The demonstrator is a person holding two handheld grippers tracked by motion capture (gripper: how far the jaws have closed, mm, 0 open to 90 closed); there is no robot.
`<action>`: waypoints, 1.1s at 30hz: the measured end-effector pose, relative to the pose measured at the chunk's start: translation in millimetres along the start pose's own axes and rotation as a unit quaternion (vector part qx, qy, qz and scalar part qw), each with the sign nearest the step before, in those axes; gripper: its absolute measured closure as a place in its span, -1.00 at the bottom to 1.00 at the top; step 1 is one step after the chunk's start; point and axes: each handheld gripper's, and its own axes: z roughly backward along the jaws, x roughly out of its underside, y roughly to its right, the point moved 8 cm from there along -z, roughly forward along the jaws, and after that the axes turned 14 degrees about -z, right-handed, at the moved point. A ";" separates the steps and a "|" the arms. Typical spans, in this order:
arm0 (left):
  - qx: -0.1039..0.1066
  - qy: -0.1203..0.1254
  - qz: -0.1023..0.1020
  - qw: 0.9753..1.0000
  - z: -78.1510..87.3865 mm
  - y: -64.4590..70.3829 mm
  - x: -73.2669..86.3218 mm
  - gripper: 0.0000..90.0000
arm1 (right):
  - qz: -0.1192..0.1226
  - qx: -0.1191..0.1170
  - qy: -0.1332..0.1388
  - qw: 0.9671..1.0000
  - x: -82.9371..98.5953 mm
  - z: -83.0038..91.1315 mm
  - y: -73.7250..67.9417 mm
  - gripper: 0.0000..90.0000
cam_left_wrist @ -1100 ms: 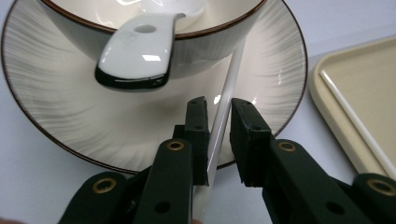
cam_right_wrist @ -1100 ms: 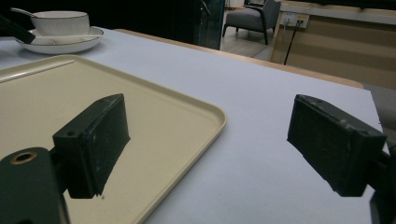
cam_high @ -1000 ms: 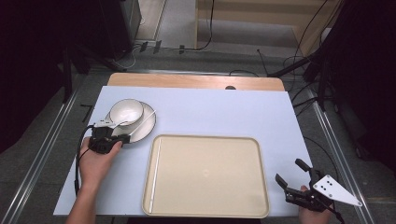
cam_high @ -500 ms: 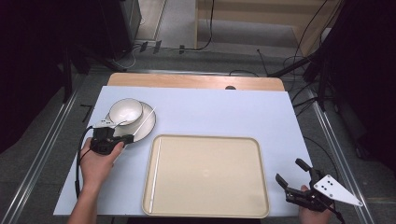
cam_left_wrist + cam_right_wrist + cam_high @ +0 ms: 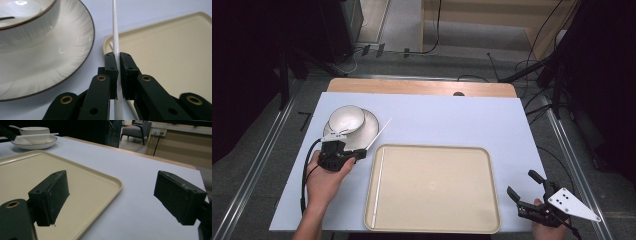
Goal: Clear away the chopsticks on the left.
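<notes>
Pale blue table (image 5: 452, 120) carries a beige tray (image 5: 432, 185). Left gripper (image 5: 117, 67) is clamped on a white chopstick (image 5: 115, 30), apparently raised, just right of the plate (image 5: 367, 131) and bowl (image 5: 346, 119). Right gripper (image 5: 526, 186) stands wide apart, holding nothing, near right.

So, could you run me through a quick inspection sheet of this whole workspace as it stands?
Surface: pale blue table top over a wooden board edge, flat.
Job's things: thin white chopstick clamped in the left gripper; a second white chopstick lies along the left inside edge of the beige plastic tray; white ceramic bowl sits on a white brown-rimmed plate.
Clutter: a spoon handle sticks out of the bowl.
Grippers: left shut on the chopstick; right gripper open, beside the tray's right corner.
Cables: black cable trails from the left gripper; more cables on the floor.
Surroundings: dark room, metal rails, a grey chair.
</notes>
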 end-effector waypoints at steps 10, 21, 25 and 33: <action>0.020 0.003 0.008 1.000 -4.8 26.9 0.5 0.90 | 0.004 -0.004 0.001 1.000 -0.9 -0.3 -1.1 -0.71; 0.053 -0.001 -0.002 0.999 -18.1 58.4 -0.8 0.90 | 0.002 -0.004 -0.001 1.000 -0.1 -1.1 -1.7 -0.71; 0.057 -0.002 -0.004 0.998 -22.4 67.5 1.0 0.90 | 0.003 -0.005 -0.001 1.000 0.2 -1.2 -1.2 -0.71; 0.068 -0.010 -0.008 0.998 -30.1 88.8 10.8 0.90 | 0.002 -0.005 -0.002 1.000 0.6 -1.2 -1.8 -0.71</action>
